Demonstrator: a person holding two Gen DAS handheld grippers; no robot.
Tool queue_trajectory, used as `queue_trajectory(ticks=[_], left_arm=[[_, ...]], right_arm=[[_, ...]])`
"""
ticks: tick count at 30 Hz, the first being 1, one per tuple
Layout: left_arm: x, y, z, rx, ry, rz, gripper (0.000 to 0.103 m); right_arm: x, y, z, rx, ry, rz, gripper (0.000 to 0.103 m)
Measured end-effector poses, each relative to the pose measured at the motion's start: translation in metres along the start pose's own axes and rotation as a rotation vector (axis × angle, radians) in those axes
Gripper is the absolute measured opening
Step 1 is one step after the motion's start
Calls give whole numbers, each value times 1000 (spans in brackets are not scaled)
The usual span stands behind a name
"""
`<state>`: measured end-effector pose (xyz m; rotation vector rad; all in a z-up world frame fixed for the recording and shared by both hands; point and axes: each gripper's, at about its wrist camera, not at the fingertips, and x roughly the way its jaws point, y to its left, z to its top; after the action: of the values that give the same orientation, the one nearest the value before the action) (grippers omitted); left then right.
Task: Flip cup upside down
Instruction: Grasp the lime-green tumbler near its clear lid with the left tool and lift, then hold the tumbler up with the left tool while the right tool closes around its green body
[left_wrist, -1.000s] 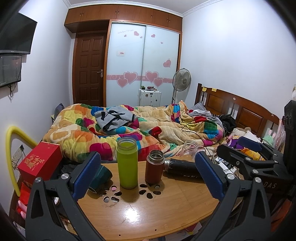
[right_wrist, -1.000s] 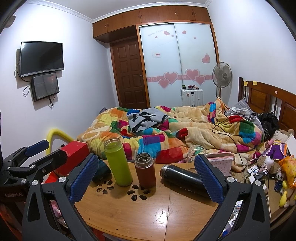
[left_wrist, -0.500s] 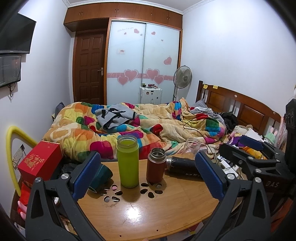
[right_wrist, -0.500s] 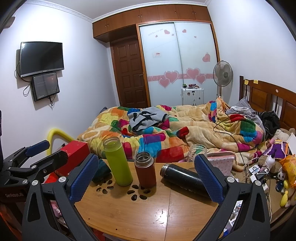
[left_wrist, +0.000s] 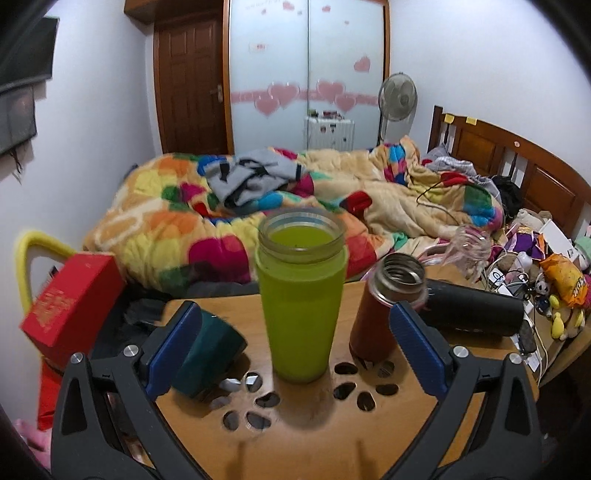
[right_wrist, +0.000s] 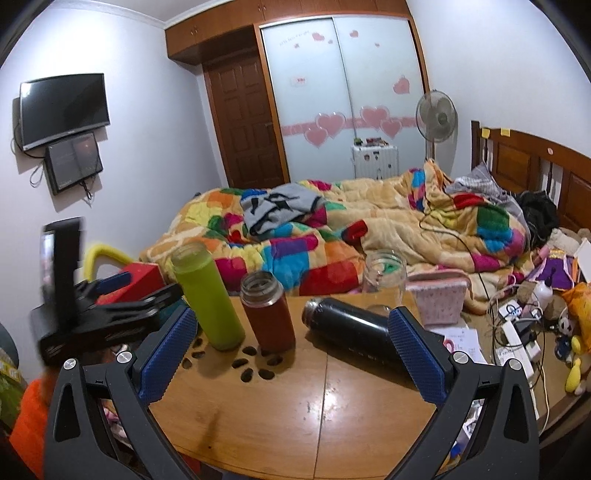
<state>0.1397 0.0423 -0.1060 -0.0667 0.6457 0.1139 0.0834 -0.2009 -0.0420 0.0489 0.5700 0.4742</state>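
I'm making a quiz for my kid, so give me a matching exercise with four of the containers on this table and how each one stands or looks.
Column one:
1. green cup
2. brown-red flask
3. black flask
4. glass jar

Column two:
A. lying on its side
B. clear, upright, at the table's far edge
C. tallest, upright, lid off
D. upright between two other containers, steel mouth open

Pairs: 1-C, 2-D, 3-A, 4-B

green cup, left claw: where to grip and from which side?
Grip the green cup mid-body, coming in level from the near table edge, with the fingers on its left and right sides. It stands upright, tall and straight-walled, mouth open at the top. The left claw is open and already lined up with it. A mid-height hold probably helps with the flip. Watch the red-brown bottle close on its right.
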Motion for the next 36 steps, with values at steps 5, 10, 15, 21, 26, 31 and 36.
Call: queue_trajectory(ticks=[5,10,15,21,26,31,36], left_arm=[[42,3,2,-20,51,-12,76],[50,5,1,-55,59,-46,63],[30,-2,-5,-35,68,-52,62],[-2,-10,-20,-4,114,-136,62],[-32,-29,-39,53,143,-207,62],[-55,-47,-53,65,190,-307,62],[-63,-56,-57,70,208,-358,62]], right_arm=[[16,-7,-14,-1,49,-3,103],[30,-6,-26,-13,103,-1,103],[41,-1,-38,-26,151,19,103],[40,10,-47,-64,163,73,103],[43,17,-67,-112,188,113,103],[55,17,-102,-148,245,161,103],[74,18,-119,-143,290,238,103]])
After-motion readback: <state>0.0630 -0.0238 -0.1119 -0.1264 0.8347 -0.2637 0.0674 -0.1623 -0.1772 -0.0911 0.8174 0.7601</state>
